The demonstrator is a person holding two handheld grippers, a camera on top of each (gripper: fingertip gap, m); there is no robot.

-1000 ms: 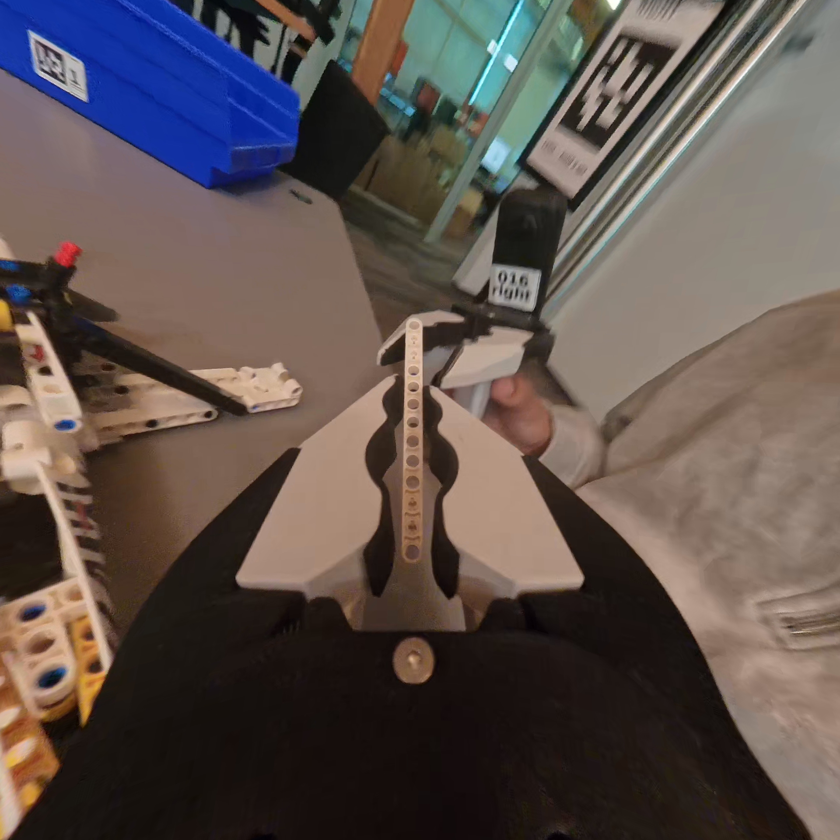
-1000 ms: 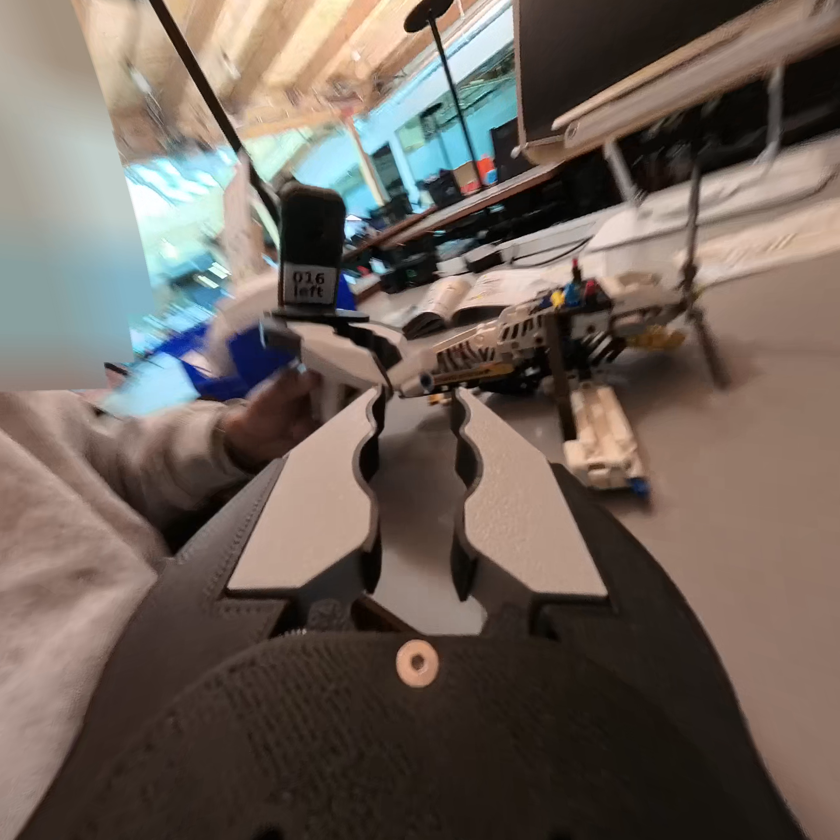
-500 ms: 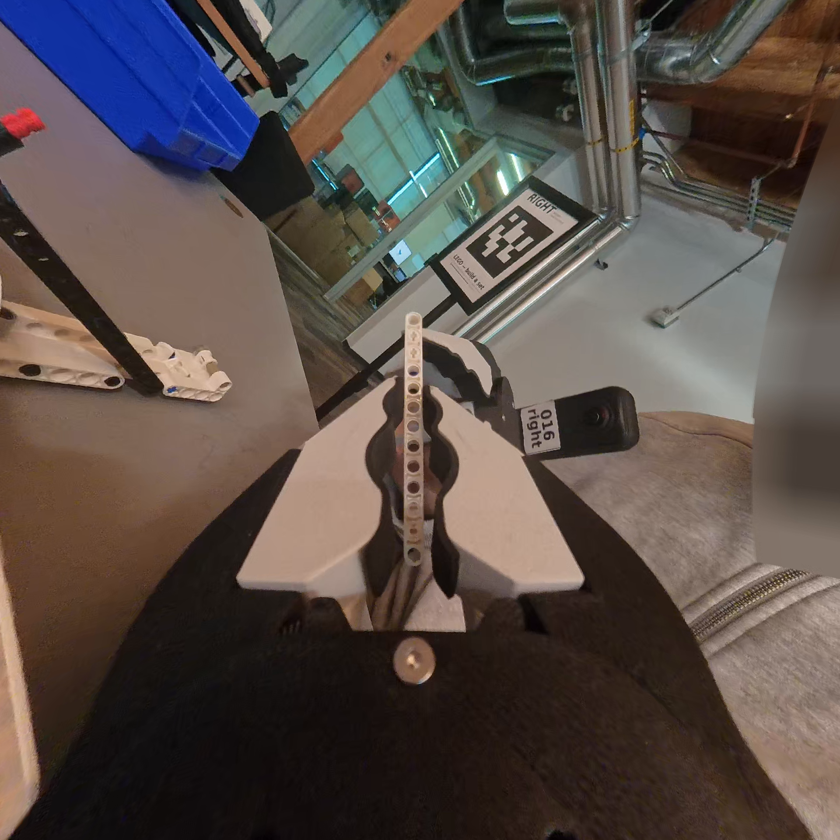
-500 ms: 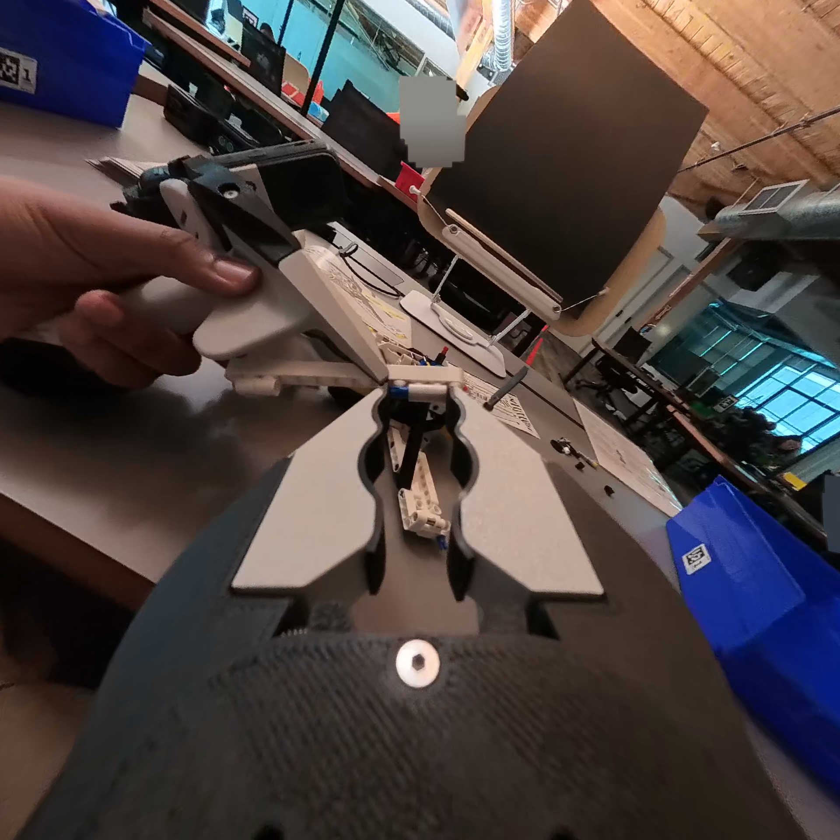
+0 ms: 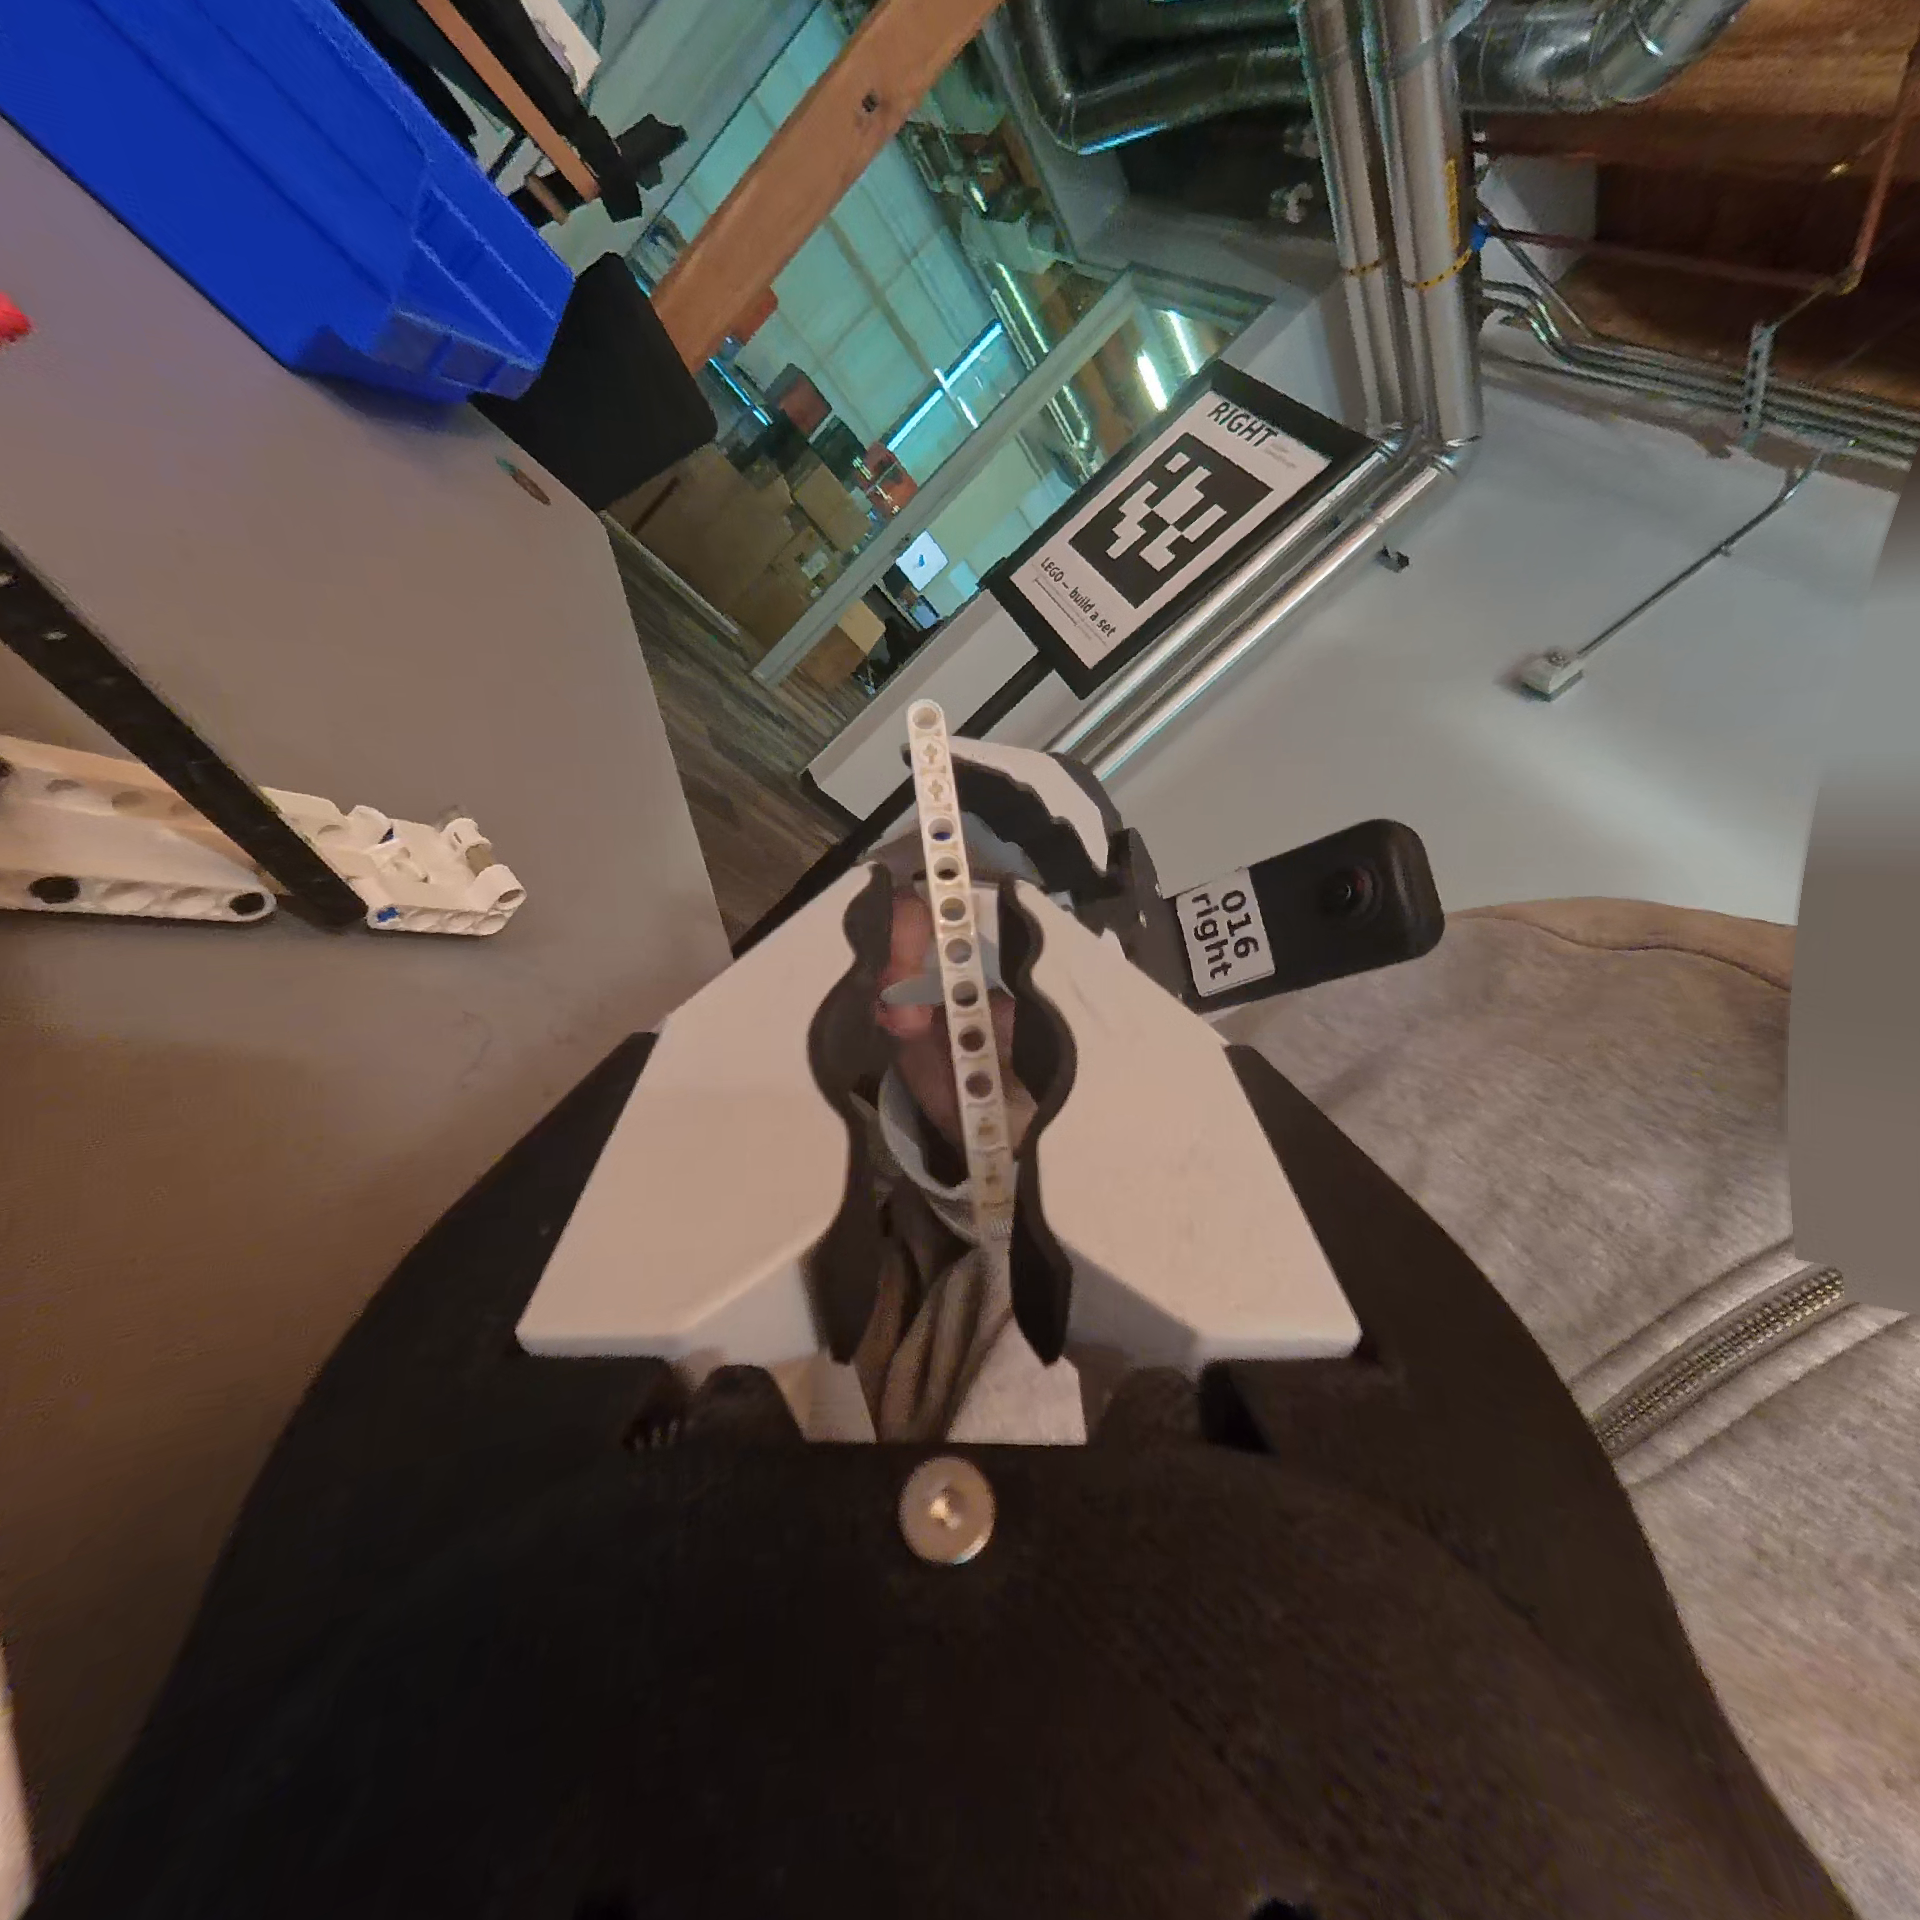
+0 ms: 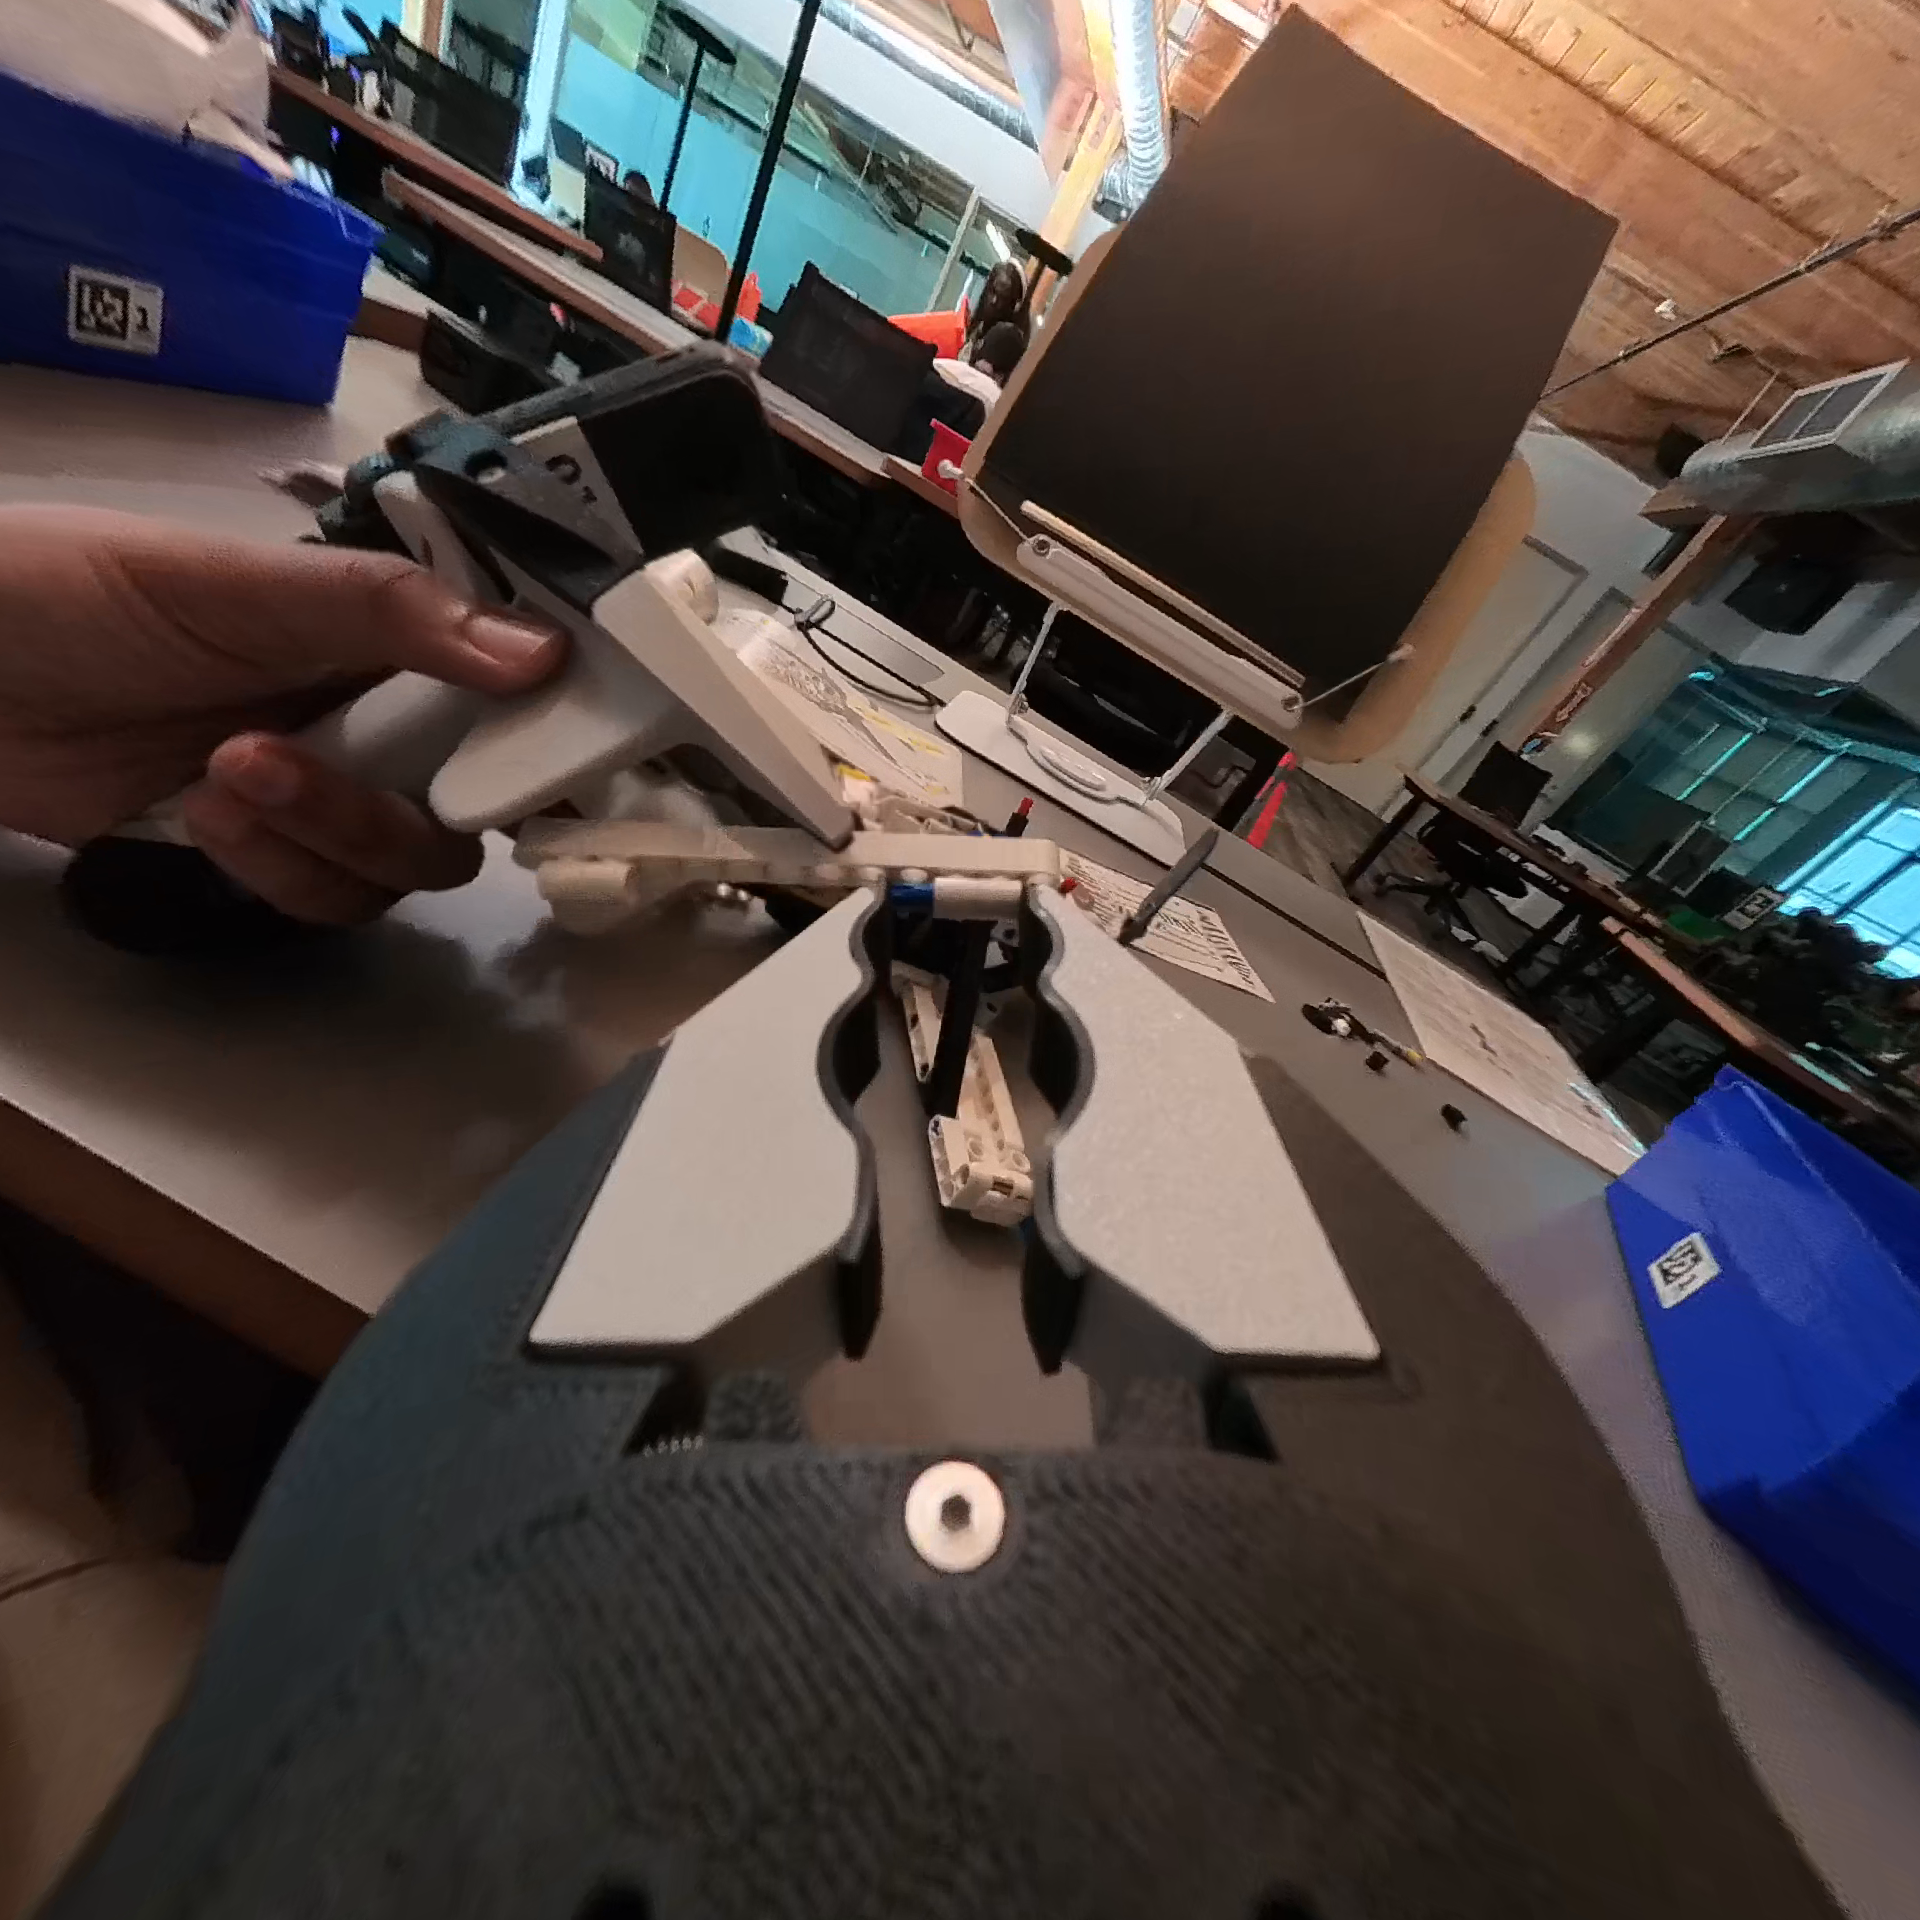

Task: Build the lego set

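Observation:
A long white holed beam lies between the fingers of my left gripper. The jaws stand wider apart than the beam, which leans loosely with its near end against the right finger. My right gripper is open, and the beam's far end crosses just above its tips. The right gripper shows beyond the beam in the left wrist view. The left gripper, held by a hand, shows in the right wrist view. The model's black strut and white base stand on the table behind.
Blue bins sit on the table. Printed sheets and small loose parts lie at the right. A dark panel on a stand is behind. The table edge and a grey sleeve are close. Both grippers' tips are close together, under 4 cm apart.
My left jaws have opened wider and the beam, held straight before, now leans loose between them. Both grippers swung round a second ago and have since held nearly still, tip to tip.

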